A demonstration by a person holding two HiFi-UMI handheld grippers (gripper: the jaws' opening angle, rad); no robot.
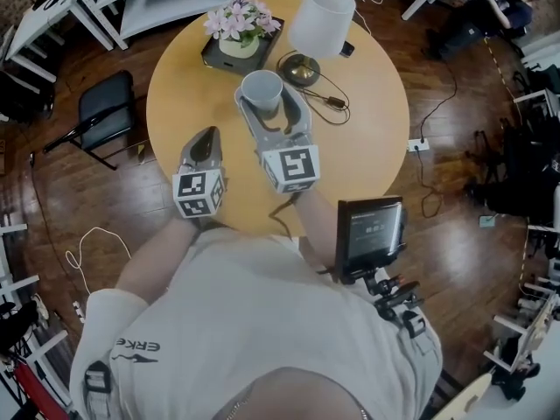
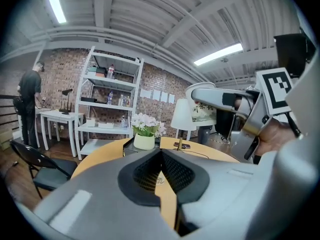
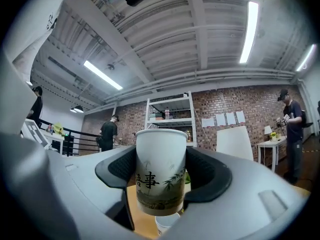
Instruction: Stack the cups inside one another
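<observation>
Right gripper (image 1: pixel 272 112) was clamped on a printed paper cup (image 3: pixel 160 170) - jaws wide, pads pressing both sides, cup upright and held above the round wooden table (image 1: pixel 376 138). A second white cup (image 3: pixel 167 225) showed just under it in the right gripper view, mostly hidden. Left gripper (image 2: pixel 161 172) was closed with its pads meeting and nothing between them - it hung beside the right one. A lamp (image 1: pixel 320 23) and a flower pot (image 1: pixel 238 30) stood at the table's far side.
</observation>
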